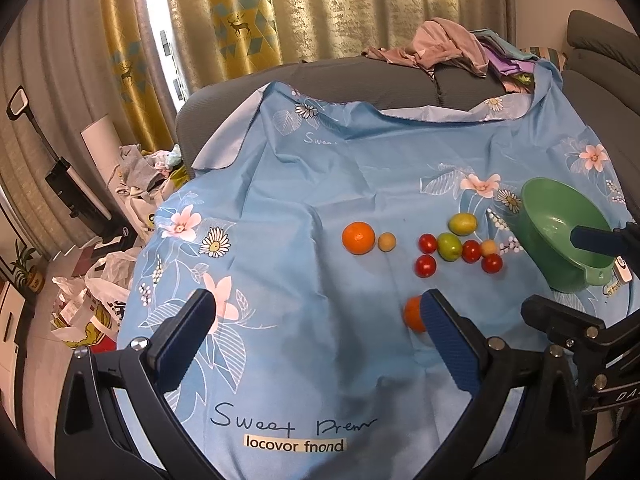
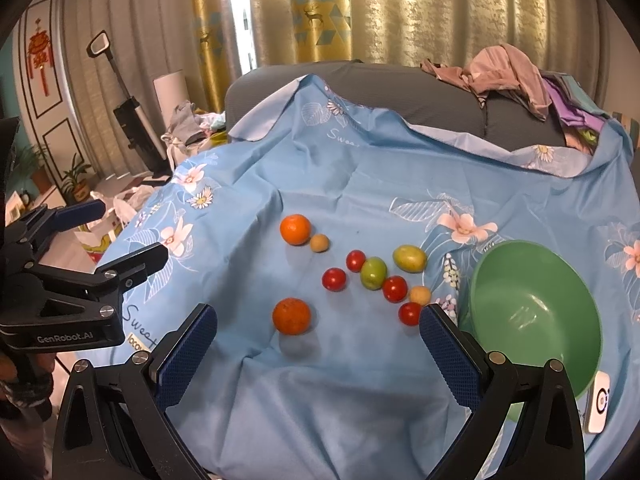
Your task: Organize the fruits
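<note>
Both your grippers, left gripper (image 1: 320, 312) and right gripper (image 2: 318, 326), spread wide, empty. Near orange (image 2: 291, 316) lies unobstructed; green bowl (image 2: 536, 320) beside your right finger.

Gold curtains (image 2: 360, 12) with teal triangles and deer hang across the back wall, and daylight shows through a narrow gap (image 2: 240, 20) between them. A grey sofa (image 2: 400, 84) stands in front of them, with crumpled clothes (image 2: 508, 76) piled at its right end. At the left, an upright vacuum cleaner (image 2: 128, 120) leans by the grey panelled wall (image 2: 60, 80), where a red knot ornament (image 2: 40, 52) hangs. Potted plants (image 2: 76, 180) and plastic bags (image 1: 100, 300) sit on the pale floor (image 1: 40, 340).
</note>
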`<state>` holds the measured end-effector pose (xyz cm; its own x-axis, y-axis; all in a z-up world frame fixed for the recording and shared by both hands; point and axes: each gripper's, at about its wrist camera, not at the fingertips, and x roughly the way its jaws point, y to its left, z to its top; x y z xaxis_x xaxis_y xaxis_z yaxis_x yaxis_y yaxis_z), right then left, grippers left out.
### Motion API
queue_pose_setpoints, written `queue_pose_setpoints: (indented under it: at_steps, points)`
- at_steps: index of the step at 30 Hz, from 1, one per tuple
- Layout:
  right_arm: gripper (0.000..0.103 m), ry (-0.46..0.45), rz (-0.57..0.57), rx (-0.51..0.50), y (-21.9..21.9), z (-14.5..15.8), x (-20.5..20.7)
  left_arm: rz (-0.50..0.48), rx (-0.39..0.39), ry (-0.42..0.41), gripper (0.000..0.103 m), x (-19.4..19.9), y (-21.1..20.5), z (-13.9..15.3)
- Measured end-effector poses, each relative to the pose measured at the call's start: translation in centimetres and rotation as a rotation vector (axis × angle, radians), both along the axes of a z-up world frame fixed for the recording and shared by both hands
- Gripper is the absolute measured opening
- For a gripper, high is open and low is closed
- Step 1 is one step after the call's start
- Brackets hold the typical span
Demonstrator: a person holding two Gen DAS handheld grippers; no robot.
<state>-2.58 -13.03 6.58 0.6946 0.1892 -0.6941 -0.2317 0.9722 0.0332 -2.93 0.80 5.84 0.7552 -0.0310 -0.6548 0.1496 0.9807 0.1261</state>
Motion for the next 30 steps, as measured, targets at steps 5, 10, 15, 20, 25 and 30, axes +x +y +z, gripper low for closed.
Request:
queue_pose_setpoints:
  at_steps: [5,10,15,20,25,30]
  points:
    - [0.102,0.009,-0.006,0.002,-0.3,-0.5,0.0,-0.004,-0.017,0.024,0.102,0.3,0.3,-0.8]
    - [0.102,0.034,-0.012,0.029,-1.3,-1.6,0.0,-0.051,-0.054,0.086,0.102,0.6,0.3,-2.5]
    - [0.101,0.081,-0.007,0.102,-2.7,-3.6,0.3,-0.105,-0.071,0.164,0.102,1.3,-1.0,-5.2]
    - [0.099,0.102,-0.012,0.184,-3.9,-4.9,0.9,-0.18,-0.118,0.226,0.102,2.4,-2.6,-7.1]
    - [0.097,0.113,-0.042,0.252,-5.2,-6.1,1.5,-0.221,-0.116,0.276,0.101,4.4,-5.0,-9.3]
    - [0.097,0.122,-0.047,0.264,-5.7,-6.9,1.9,-0.236,-0.099,0.303,0.085,6.2,-6.6,-11.2]
